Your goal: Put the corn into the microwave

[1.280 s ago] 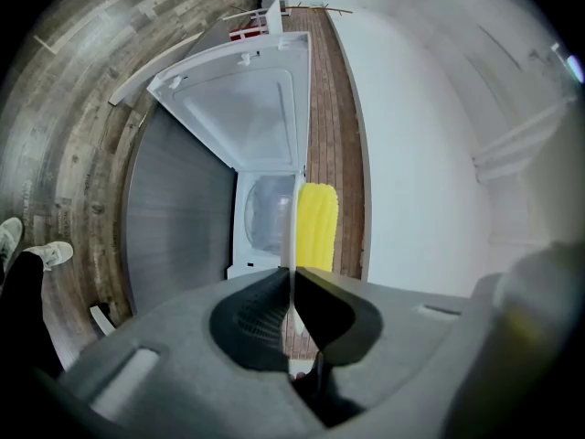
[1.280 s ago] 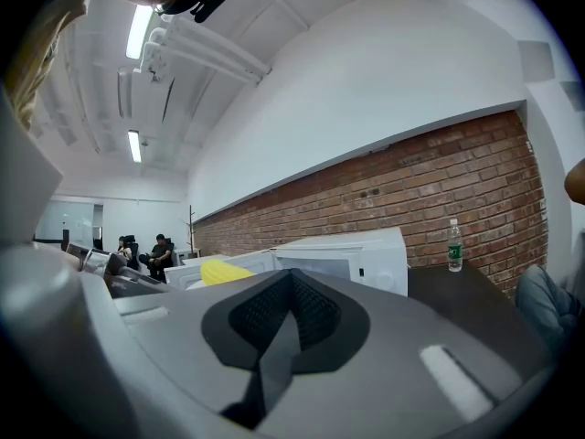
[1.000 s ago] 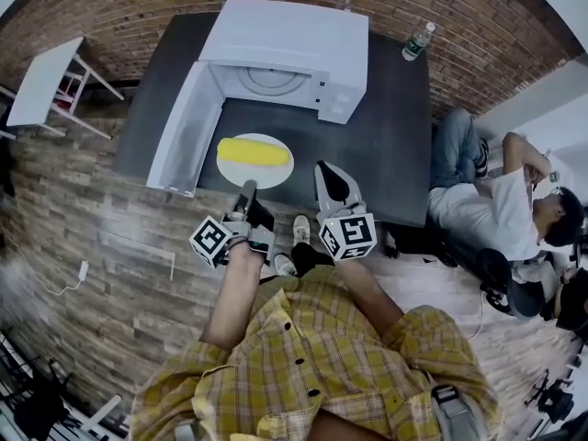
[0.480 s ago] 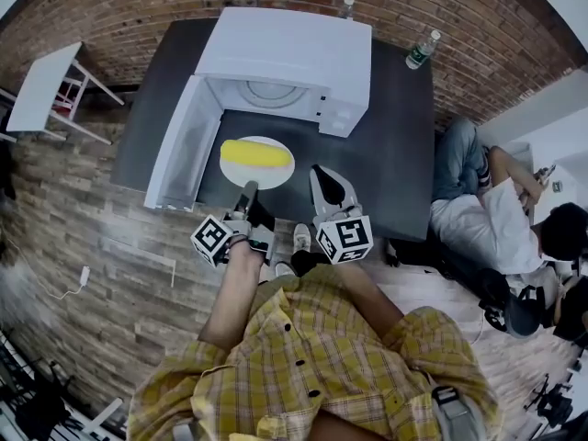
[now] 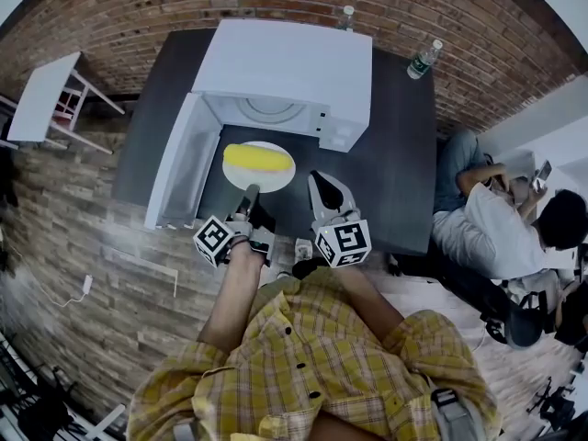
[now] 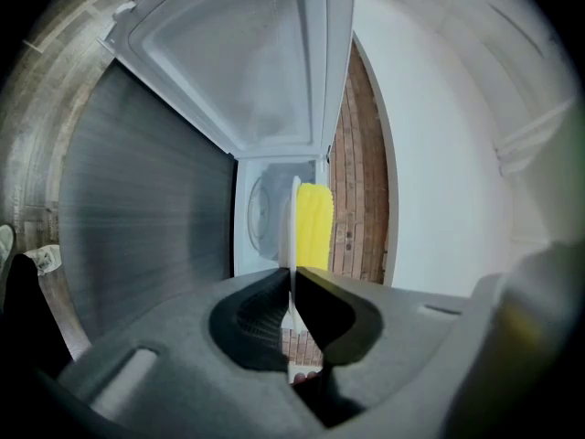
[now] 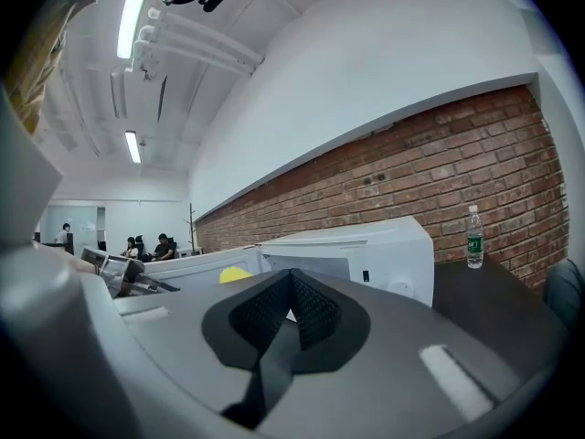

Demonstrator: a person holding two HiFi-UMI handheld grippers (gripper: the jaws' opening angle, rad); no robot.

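Observation:
A yellow corn cob [image 5: 255, 158] lies on a white plate [image 5: 279, 175] just in front of the open white microwave [image 5: 285, 62]. The microwave's door [image 5: 179, 168] is swung out to the left. My left gripper [image 5: 249, 192] is shut on the plate's near rim. In the left gripper view the plate [image 6: 294, 213] shows edge-on between the pads, with the corn [image 6: 313, 227] beyond and the microwave's inside [image 6: 260, 210] behind it. My right gripper [image 5: 323, 187] hovers to the right of the plate, shut with nothing in it. Its own view shows the gripper [image 7: 292, 286], the microwave [image 7: 366, 254] and a bit of corn [image 7: 236, 273].
The microwave stands on a dark table [image 5: 395, 154]. Two water bottles [image 5: 423, 60] [image 5: 344, 15] stand at the back, one of them [image 7: 473, 238] also in the right gripper view. A seated person [image 5: 501, 232] is at the right, and a small white table [image 5: 46, 85] at the left.
Both grippers and the plate with the corn have moved closer to the microwave's opening. The left gripper's hold on the plate is unchanged.

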